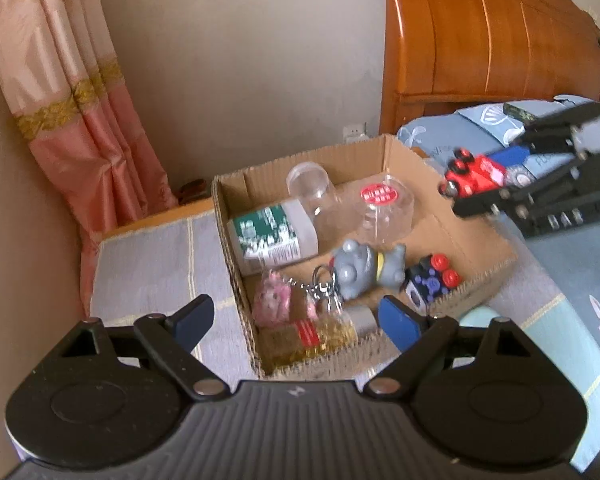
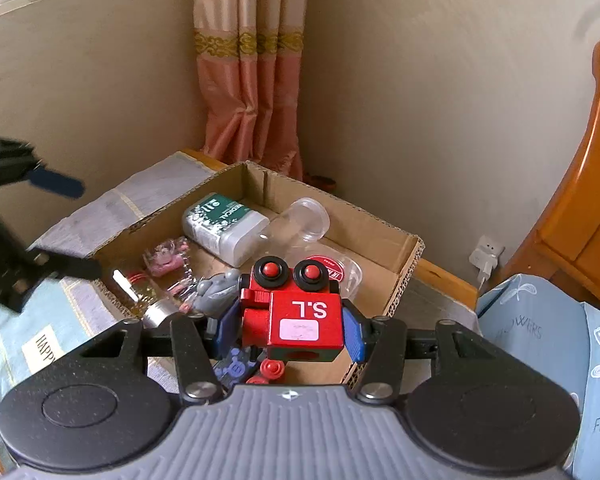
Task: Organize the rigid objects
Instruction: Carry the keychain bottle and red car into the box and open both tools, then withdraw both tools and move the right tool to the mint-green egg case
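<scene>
A cardboard box (image 1: 229, 240) (image 2: 380, 222) stands open on a grey mat. In it lie a white bottle with a green label (image 1: 272, 236), a clear jar (image 1: 312, 188), a clear tub with a red sticker (image 1: 384, 204), a grey animal figure (image 1: 356, 268), a blue toy with red wheels (image 1: 432, 280), a pink keychain (image 1: 272, 296) and a small amber bottle (image 1: 316, 332). My left gripper (image 1: 296, 320) (image 2: 72, 224) hangs open over the box's near corner, holding nothing. My right gripper (image 2: 292, 328) (image 1: 484, 164) is shut on a red toy train (image 2: 296, 316) (image 1: 474, 176) above the box's right side.
The box sits on a low wooden stand with a grey mat (image 1: 152, 264) in the room's corner. A pink curtain (image 1: 84, 120) hangs behind it. A wooden headboard (image 1: 492, 32) and blue bedding (image 2: 540, 344) are on the right. A white charger (image 2: 486, 258) is plugged into the wall.
</scene>
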Motion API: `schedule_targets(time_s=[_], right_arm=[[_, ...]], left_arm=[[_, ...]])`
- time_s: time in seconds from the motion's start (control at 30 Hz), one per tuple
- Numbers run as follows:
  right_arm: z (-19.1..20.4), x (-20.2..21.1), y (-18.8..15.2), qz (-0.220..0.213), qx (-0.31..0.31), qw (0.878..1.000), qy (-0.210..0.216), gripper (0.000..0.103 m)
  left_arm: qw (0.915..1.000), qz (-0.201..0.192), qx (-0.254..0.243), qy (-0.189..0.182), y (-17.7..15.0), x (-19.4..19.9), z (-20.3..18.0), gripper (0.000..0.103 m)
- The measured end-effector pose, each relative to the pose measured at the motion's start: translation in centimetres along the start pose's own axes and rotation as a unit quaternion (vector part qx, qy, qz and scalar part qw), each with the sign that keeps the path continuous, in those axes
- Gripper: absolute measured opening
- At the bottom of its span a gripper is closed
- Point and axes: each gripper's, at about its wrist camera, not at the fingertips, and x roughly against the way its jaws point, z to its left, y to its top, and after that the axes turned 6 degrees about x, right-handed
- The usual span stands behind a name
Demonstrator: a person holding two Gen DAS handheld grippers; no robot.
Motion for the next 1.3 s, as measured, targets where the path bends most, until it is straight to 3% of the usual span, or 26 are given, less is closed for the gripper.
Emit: schedule_targets(time_s=[0.27, 0.33, 0.6, 0.97, 1.2, 1.3], right_arm=[[-1.2, -2.4, 0.6, 0.015, -0.025, 0.999, -0.022, 0.059], [-1.6, -2.6, 0.5, 0.018, -0.039, 0.998, -0.037, 0.075], [-1.1, -0.7, -0.8, 0.010, -0.044, 0.997, -0.065, 0.100], [1.9, 2.7, -4.4, 0.007, -0.068, 0.996, -0.051, 0.103], [4.0, 1.5, -8.7, 0.020, -0.125, 0.990, -0.058, 0.103], [4.6, -0.3, -10.7, 0.035, -0.145, 0.987, -0.064, 0.103]], left_arm=[[1.0000, -0.003, 0.007, -0.002, -0.9, 0.7, 0.4, 0.089], [0.9999, -0.003, 0.010, -0.001, -1.1, 0.8, 0.5, 0.089], [0.9999, -0.002, 0.015, -0.008, -2.0, 1.2, 0.3, 0.089], [0.9997, -0.008, 0.021, -0.005, -3.8, 2.5, -1.1, 0.090], [0.9995, -0.010, 0.023, -0.018, -5.3, 2.9, -1.8, 0.090], [0.9994, -0.010, 0.024, -0.023, -6.2, 2.4, -2.3, 0.102]])
